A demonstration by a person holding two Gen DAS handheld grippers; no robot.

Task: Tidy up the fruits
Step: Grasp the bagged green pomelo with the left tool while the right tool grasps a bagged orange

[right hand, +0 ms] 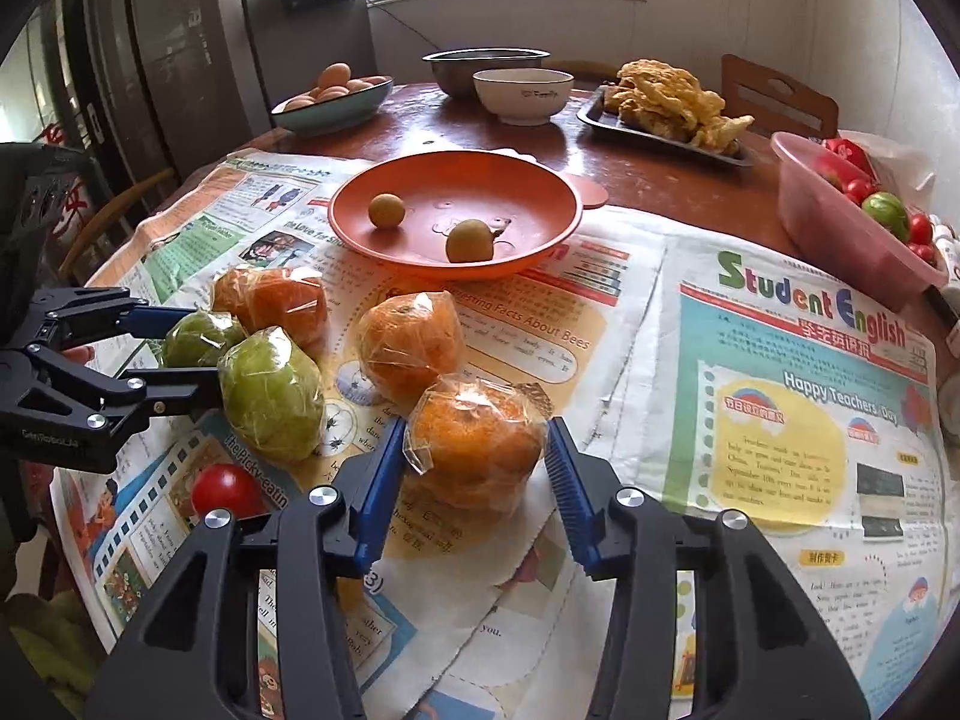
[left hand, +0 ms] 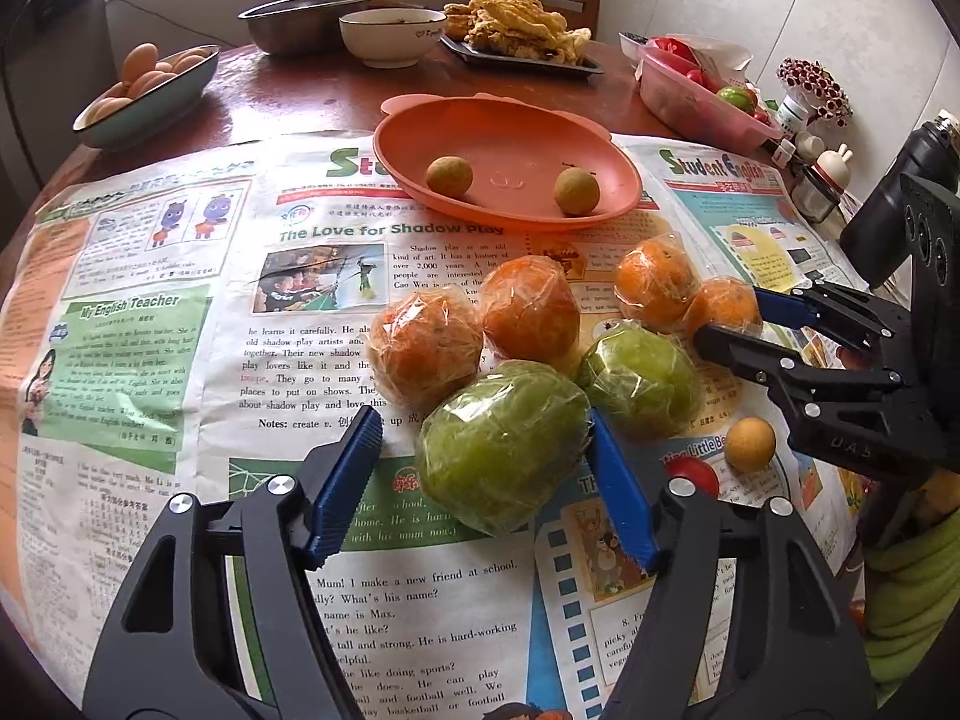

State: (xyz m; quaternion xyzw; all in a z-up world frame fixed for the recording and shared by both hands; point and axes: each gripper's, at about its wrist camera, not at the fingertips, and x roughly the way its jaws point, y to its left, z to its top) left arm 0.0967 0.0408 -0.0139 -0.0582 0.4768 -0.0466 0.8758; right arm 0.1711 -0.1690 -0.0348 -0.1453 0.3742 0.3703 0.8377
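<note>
Fruit pile: four film-wrapped oranges and two film-wrapped green fruits lay bunched on a newspaper (right hand: 690,276) covering a round wooden table (right hand: 630,174).
Left gripper (left hand: 486,474): blue ribbed pads flanked the nearest green fruit (left hand: 503,444); its right pad touched the wrap, its left pad stood apart, so the jaws were spread.
Right gripper (right hand: 474,480): pads sat either side of the nearest orange (right hand: 474,444), touching its crinkled film; a firm pinch could not be told.
Orange plate (right hand: 540,252): behind the pile, holding two small round brown fruits.
Loose pieces: one small tan fruit (left hand: 749,444) and a red tomato (right hand: 225,489) beside the pile.
Background: bowl of eggs (right hand: 333,99), steel basin (right hand: 480,69), white bowl (right hand: 522,96), tray of fried food (right hand: 666,114), pink tub (right hand: 840,228).
</note>
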